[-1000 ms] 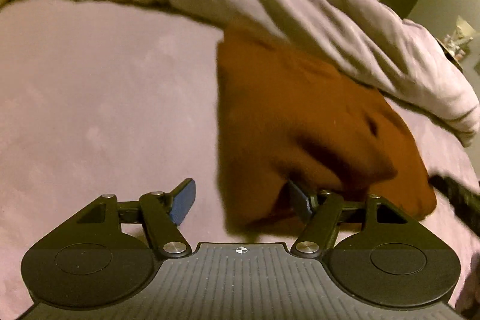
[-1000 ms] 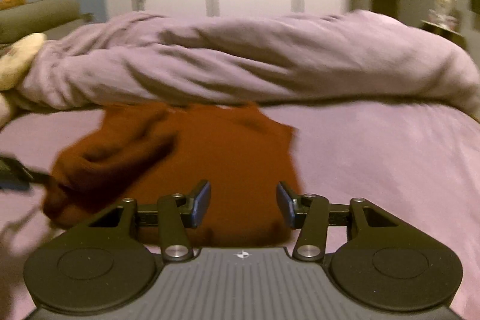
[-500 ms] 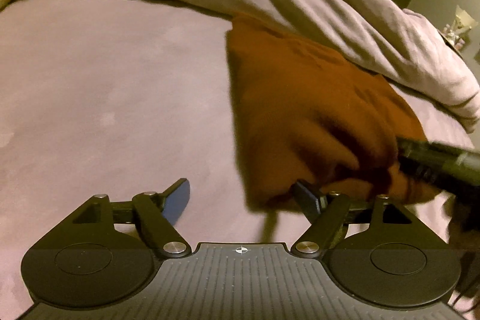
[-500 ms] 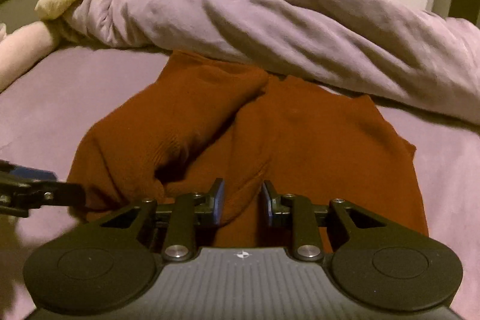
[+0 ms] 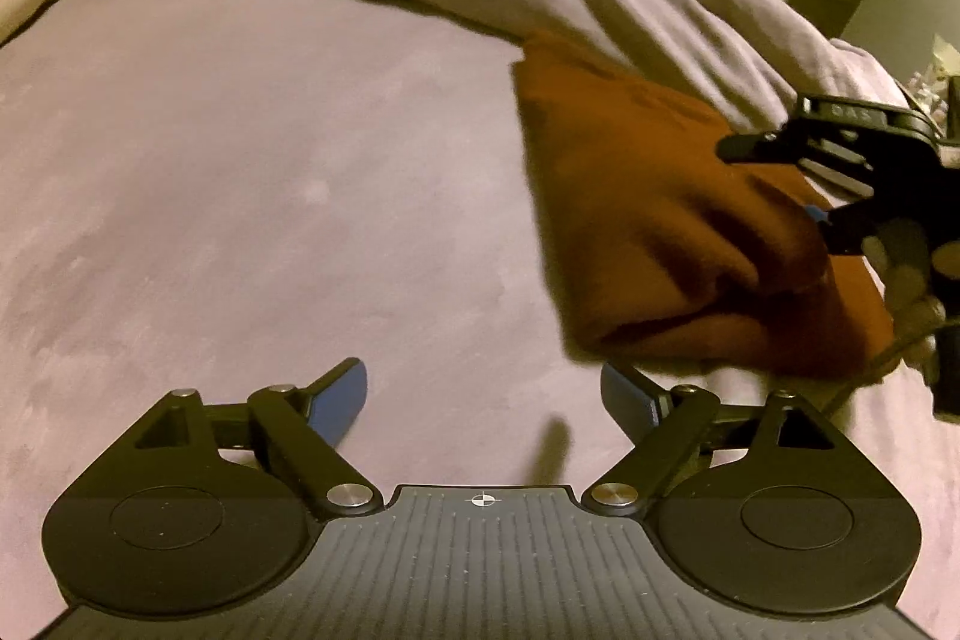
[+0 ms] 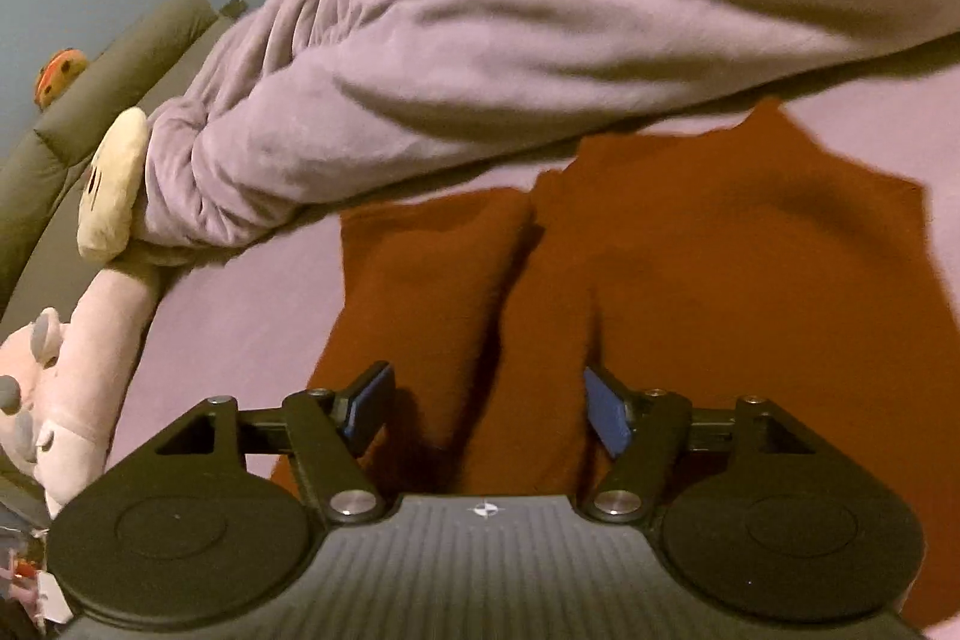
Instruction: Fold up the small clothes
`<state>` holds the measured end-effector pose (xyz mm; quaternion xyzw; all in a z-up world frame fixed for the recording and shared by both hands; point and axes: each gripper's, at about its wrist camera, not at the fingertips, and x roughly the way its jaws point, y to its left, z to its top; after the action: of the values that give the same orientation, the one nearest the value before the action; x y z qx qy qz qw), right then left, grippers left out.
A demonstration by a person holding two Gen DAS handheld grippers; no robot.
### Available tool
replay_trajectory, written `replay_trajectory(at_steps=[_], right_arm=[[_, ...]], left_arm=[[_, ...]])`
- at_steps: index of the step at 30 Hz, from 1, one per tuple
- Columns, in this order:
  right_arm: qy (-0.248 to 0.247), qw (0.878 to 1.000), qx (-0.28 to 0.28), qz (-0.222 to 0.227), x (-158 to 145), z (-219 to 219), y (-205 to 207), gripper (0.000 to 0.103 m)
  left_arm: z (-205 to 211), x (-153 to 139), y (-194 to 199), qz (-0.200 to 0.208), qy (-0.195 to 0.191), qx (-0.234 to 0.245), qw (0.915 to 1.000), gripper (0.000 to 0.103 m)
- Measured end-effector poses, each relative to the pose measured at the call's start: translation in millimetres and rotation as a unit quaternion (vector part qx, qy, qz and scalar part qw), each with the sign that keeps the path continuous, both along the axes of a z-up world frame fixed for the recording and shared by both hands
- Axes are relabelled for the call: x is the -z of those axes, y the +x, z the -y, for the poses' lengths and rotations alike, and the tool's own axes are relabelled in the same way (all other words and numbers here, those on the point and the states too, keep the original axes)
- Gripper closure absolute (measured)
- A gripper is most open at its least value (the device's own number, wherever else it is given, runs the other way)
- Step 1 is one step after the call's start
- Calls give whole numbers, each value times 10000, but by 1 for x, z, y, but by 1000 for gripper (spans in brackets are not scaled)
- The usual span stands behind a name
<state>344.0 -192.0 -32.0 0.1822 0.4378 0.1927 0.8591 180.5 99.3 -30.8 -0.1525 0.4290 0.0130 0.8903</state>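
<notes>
Releasing the folded sleeve, both tongs now stand open over the rust-brown sweater.

Half a second ago the right gripper had its jaws nearly shut on a ridge of the fabric; now they are spread wide with nothing between them, poised over the sweater's near hem. The left gripper, jaws apart and empty as before, has drawn back from the sweater's left edge onto the bare mauve sheet. That suggests one fold is finished and the next grasp is pending. The sweater lies on the sheet just beside the rumpled lilac duvet, its left side lapped inward over the body, with soft lengthwise creases.
</notes>
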Motion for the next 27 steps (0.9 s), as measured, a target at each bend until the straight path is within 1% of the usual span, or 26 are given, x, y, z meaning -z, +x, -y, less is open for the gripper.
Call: replay_trajectory(at_steps=[1,3,4,5,7,8,9,12,14,16,19,21,24,25,27], right_arm=[[9,10000,-22,-79,2,-5,3,33],[36,9999,-50,-96,5,-13,6,32],[-7,10000,-77,-59,5,-17,7,34],[-81,9999,-119,28,5,-22,6,39],[-231,9992,-277,181,5,-31,6,68],[-286,9987,-362,233,5,-34,6,72],[-357,9977,-465,326,4,-39,5,81],[-793,9928,-571,688,-1,-47,-2,86],[-1108,9874,-571,972,-8,-50,-9,88],[-1324,9799,-572,1378,-23,-47,-19,90],[-1595,9685,-479,1850,-46,-32,-31,91],[-1949,9555,-360,2185,-56,-19,-39,91],[-2488,9378,-242,2408,-58,2,-46,91],[-2623,9347,-193,2391,-55,10,-47,91],[-2813,9322,-51,2276,-44,27,-46,91]], left_arm=[[-1,0,-1,2,8,-27,10000,13],[-3,1,-2,-5,36,-78,10000,13],[-4,1,-1,-13,44,-101,9999,13],[-4,2,-1,-22,52,-116,9999,13],[-4,2,0,-37,65,-127,9999,12],[-2,2,1,-36,71,-120,9999,12],[-1,2,1,-39,79,-111,9999,12],[1,0,0,-46,94,-100,9999,12],[2,-4,0,-14,92,-63,9999,12],[3,-9,-1,59,138,-16,9999,11],[5,-14,-1,128,167,-5,9998,10],[9,-16,0,162,119,25,9998,10],[21,-18,4,188,104,187,9996,10],[26,-19,5,189,126,261,9994,10],[37,-19,9,186,172,428,9988,10]])
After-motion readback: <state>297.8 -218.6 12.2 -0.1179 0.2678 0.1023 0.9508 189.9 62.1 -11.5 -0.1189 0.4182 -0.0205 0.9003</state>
